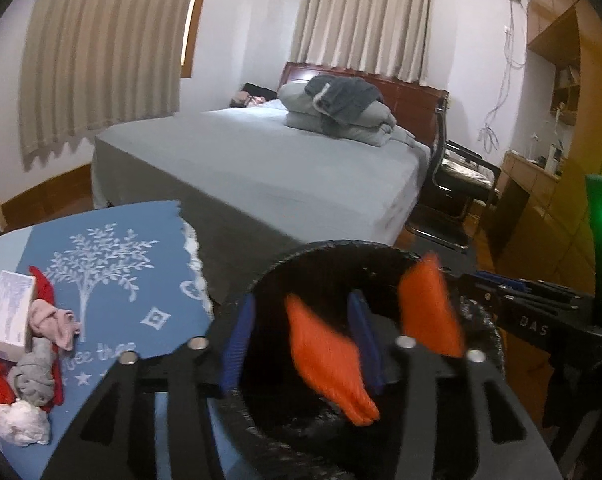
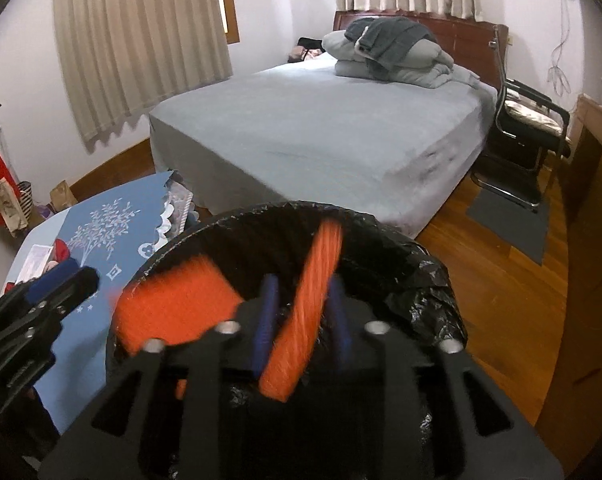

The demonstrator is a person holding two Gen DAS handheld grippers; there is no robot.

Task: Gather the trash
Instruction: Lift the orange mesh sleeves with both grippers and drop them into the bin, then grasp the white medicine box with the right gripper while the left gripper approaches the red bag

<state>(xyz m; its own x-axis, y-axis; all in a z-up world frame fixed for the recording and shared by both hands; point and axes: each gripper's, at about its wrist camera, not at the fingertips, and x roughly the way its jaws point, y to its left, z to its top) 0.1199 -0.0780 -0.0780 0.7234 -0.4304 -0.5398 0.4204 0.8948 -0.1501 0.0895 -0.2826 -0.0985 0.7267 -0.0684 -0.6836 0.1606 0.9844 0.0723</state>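
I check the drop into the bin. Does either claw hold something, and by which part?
Seemingly nothing. One blurred orange piece lies loose between the open pads of the left claw, a second orange piece in the right claw, over the bin.

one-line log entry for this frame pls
step: drop into bin | left gripper: open, left orange scrap loose | right gripper: open, right orange scrap loose | uncollected: tissue wad

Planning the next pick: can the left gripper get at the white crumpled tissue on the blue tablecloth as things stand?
Probably yes. The white crumpled tissue lies uncovered at the near end of the trash pile on the blue tablecloth, with bare cloth beside it. The left gripper sits over the black-lined bin, an orange piece between its jaws, so it must swing left.
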